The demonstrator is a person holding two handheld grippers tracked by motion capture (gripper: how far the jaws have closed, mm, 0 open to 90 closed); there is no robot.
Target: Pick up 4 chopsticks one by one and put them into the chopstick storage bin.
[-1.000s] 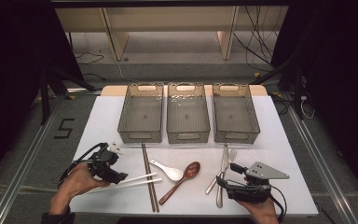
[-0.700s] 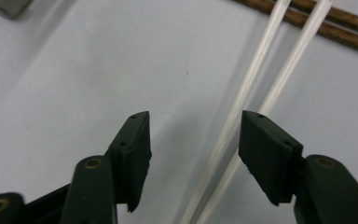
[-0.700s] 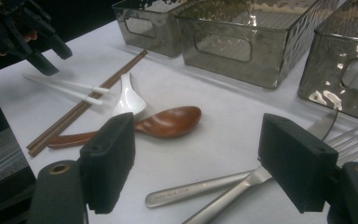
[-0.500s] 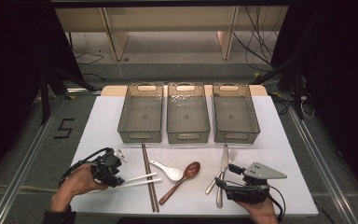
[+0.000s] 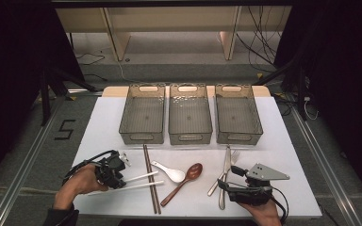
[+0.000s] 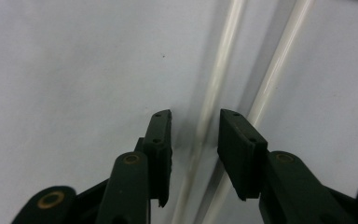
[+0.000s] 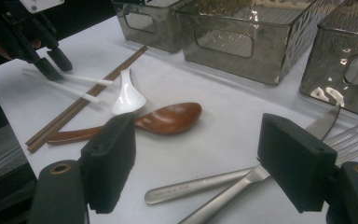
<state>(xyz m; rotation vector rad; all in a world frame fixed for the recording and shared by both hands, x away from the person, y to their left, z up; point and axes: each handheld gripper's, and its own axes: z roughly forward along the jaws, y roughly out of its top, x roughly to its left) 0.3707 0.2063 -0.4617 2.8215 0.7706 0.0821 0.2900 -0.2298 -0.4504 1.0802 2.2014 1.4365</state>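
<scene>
The left gripper (image 5: 118, 175) sits low over the white chopsticks (image 5: 136, 181) at the near left of the table (image 5: 283, 141). Its jaws have just been closing and now stand narrow. In the left gripper view we see 1 white chopstick (image 6: 214, 93) running up between the pads without either pad clearly pressing it, and the other (image 6: 279, 60) passing just outside the right pad; the picture is soft near the pads, so we cannot rule out a light touch. In the right gripper view that gripper (image 7: 51, 63) points down at the near ends of the 2 white sticks (image 7: 74, 84).

The right gripper (image 5: 228, 179) rests at the near right, jaws wide and holding nothing, with a knife (image 5: 225, 165) and fork (image 5: 233, 157) lying just ahead of it.

Between the 2 hands lie a pair of brown chopsticks (image 5: 151, 179), a white spoon (image 5: 169, 172) and a wooden spoon (image 5: 186, 181); the white sticks' far ends reach the brown pair. 3 smoky clear bins (image 5: 191, 115) stand side by side farther back.
</scene>
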